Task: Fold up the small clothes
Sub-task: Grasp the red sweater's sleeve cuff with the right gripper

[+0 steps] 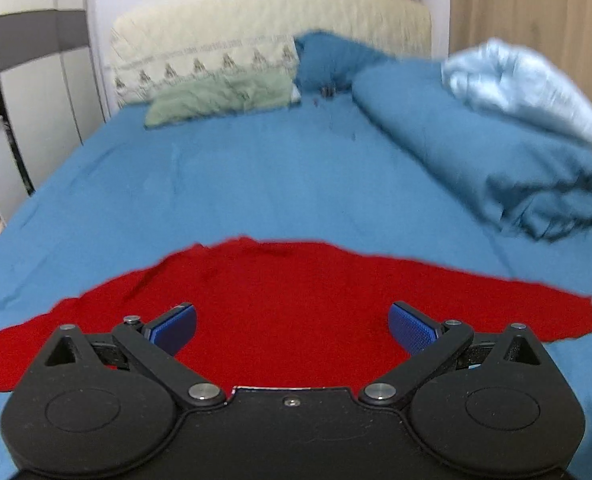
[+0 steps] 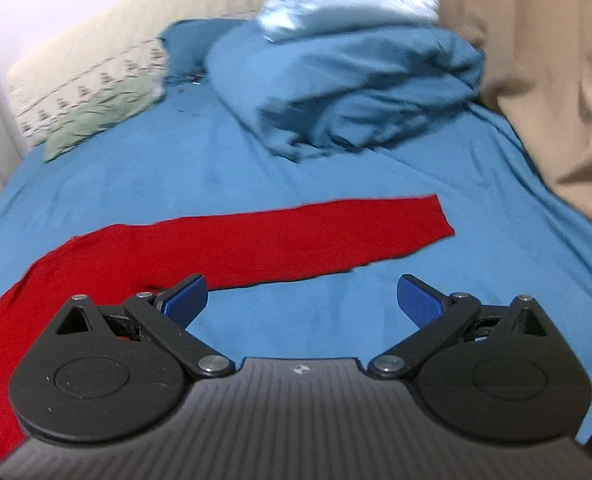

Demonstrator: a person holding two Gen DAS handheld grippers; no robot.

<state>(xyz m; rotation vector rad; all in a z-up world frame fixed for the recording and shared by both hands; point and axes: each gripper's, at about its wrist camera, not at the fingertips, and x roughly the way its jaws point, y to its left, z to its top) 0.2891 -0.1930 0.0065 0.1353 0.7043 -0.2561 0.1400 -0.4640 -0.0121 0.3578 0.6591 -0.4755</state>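
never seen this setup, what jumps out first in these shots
A bright red garment lies spread flat on the blue bedsheet, one long sleeve stretched out to the right. Both the left gripper and right gripper hover open above it.

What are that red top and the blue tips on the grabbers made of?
Red garment: soft matte fabric, perhaps knit; it lies limp and flat on the sheet. Left gripper fingertips: blue pads with a fine ridged grid, probably rubber or plastic.

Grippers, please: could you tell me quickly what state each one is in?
Left gripper: open, empty, over the red garment.
Right gripper: open, holding nothing.
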